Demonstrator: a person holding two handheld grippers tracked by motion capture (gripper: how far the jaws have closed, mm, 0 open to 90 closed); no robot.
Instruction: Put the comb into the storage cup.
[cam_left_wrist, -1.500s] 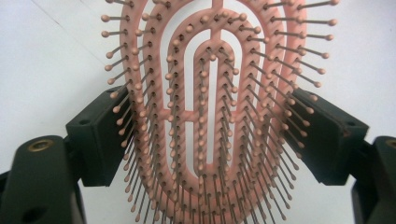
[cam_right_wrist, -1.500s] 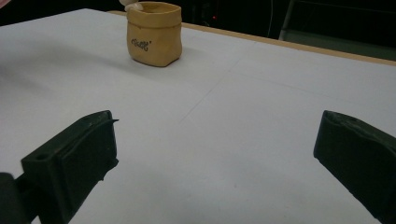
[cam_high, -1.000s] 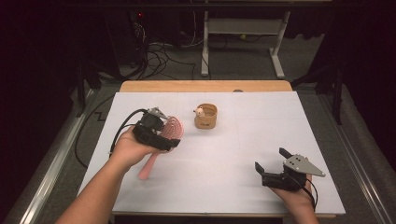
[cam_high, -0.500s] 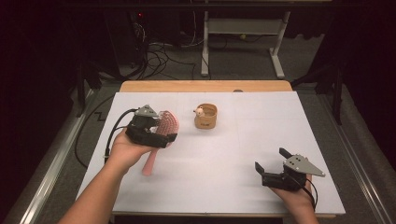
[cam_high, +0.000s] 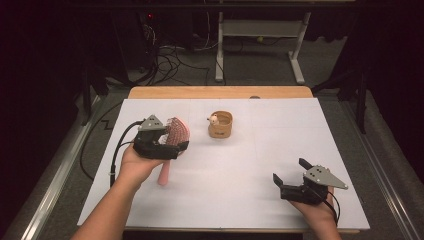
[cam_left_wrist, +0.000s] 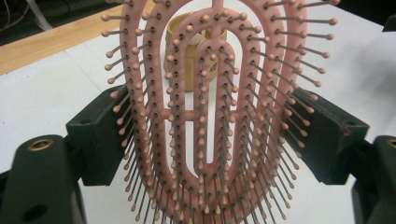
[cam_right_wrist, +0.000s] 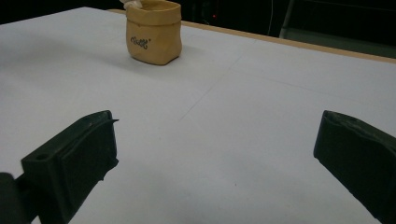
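Note:
My left gripper (cam_high: 176, 138) is shut on the head of a pink hairbrush (cam_high: 164, 174) at the table's left. The brush's handle slants down toward the near edge, its tip close to the white table cover. In the left gripper view the bristles of the pink hairbrush (cam_left_wrist: 205, 116) face the camera, and the black pads (cam_left_wrist: 100, 135) press on the rim of the head from both sides. My right gripper (cam_high: 290, 171) rests low at the near right, open with nothing between its fingers (cam_right_wrist: 79, 154). A tan pouch (cam_high: 220, 125) stands mid-table.
The tan pouch (cam_right_wrist: 154, 32) has a small white thing poking out of its top and dark lettering on its side. A wooden strip (cam_high: 220, 92) runs along the table's far edge. Cables and a metal stand are on the floor beyond.
My left hand has shifted slightly to the left with the brush, and the handle hangs a little steeper. The right gripper has stayed still.

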